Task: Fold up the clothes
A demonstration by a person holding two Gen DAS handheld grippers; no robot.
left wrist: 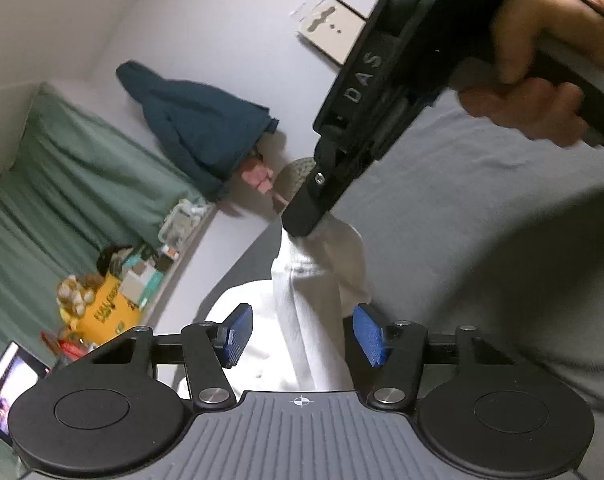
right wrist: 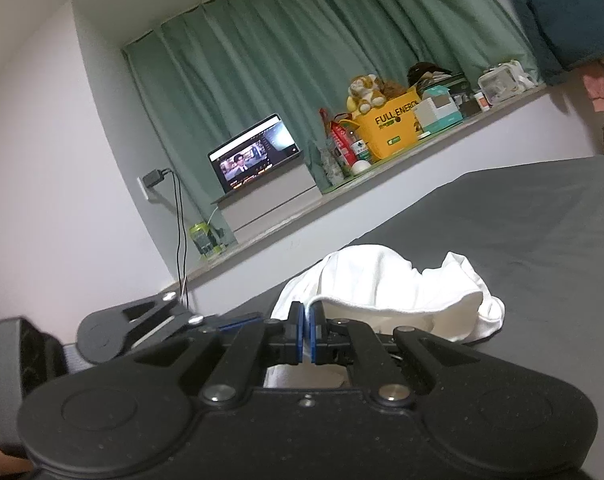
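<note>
- Right gripper (right wrist: 306,334) clamped on the white cloth (right wrist: 401,284), lifting its edge off the bed (right wrist: 521,220).
- Left gripper (left wrist: 302,336) apart, pads straddling cloth without pressing.

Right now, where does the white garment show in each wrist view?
Left wrist view: the white garment is at lower centre, rising between the left fingers, pinched above by the right gripper.
Right wrist view: at lower centre, spread on the dark bed.
Shared landmark: the yellow box by the green curtain.
</note>
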